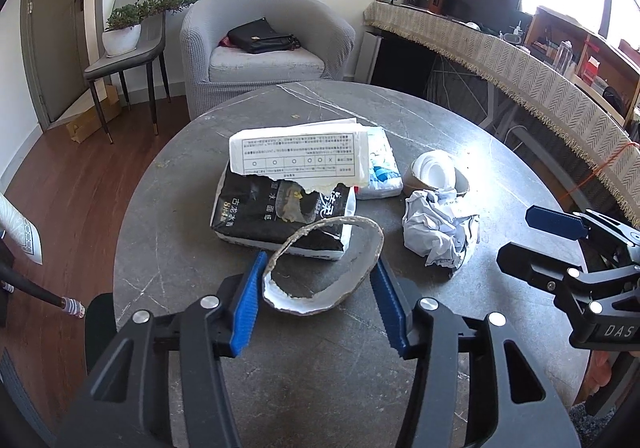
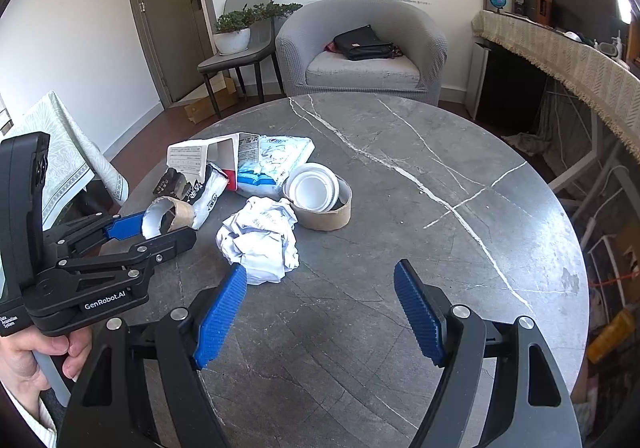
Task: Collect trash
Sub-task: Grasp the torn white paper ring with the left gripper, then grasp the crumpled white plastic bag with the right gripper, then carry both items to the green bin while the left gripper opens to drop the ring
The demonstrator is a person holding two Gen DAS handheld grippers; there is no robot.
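on the table (image 2: 400, 208) the trash sits toward the left edge. the box (image 1: 300, 156) lies on the pack (image 1: 256, 216), with the bag (image 1: 382, 168) to its right. the ring (image 2: 332, 208) holds lids (image 2: 312, 192); the wad (image 2: 260, 240) lies before it. the torn ring (image 1: 320, 268) lies nearest the near edge.

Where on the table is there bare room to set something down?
The grey table is bare across its right half, from the right gripper out to the far rim, and along the near edge. Its left-centre is crowded: crumpled paper, tape roll, torn cardboard ring between the left gripper pads, and black packet.
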